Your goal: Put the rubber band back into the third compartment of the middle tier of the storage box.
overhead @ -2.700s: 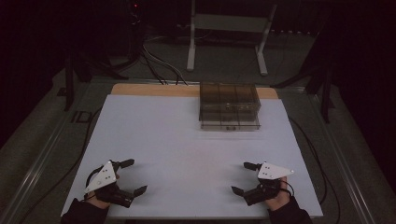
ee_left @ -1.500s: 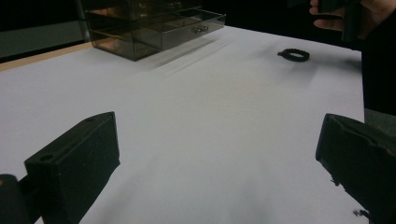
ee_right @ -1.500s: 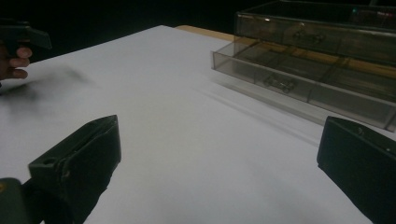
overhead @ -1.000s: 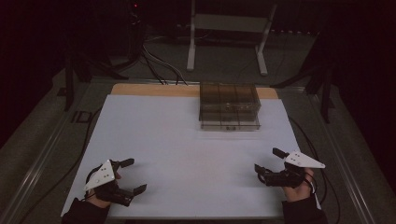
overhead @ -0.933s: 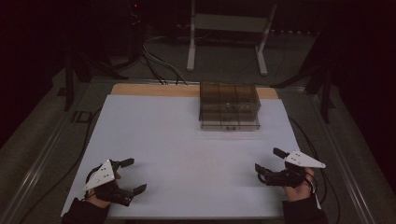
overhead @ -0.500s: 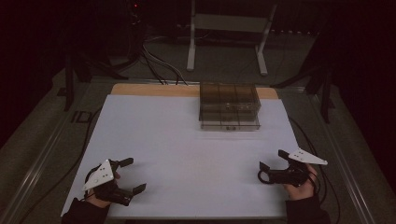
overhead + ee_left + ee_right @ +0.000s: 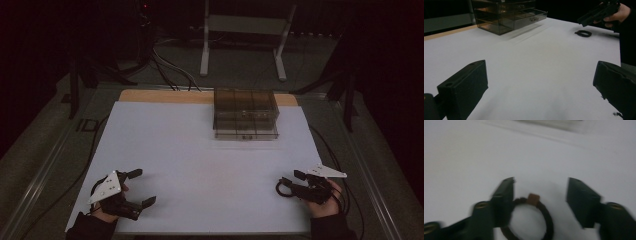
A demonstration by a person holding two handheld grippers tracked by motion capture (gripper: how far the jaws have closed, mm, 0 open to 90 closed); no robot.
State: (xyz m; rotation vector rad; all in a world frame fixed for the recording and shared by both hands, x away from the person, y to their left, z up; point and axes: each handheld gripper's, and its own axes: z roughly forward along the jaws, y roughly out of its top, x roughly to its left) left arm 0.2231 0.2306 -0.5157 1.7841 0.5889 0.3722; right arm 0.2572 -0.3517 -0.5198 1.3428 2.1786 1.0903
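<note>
Spreading wide and white beneath both hands, the tabletop carries a smoky clear drawer organizer at its far edge, well ahead of both grippers and somewhat nearer the right one's side. The left gripper hovers low near the front left corner, its jaws spread far apart with bare tabletop between them. The right gripper sits near the front right edge, jaws open as well. A small dark ring-shaped band with a brown tag on it lies flat on the tabletop just under and between the right gripper's jaws; whether the left-hand jaw touches it cannot be told through the blur.
</note>
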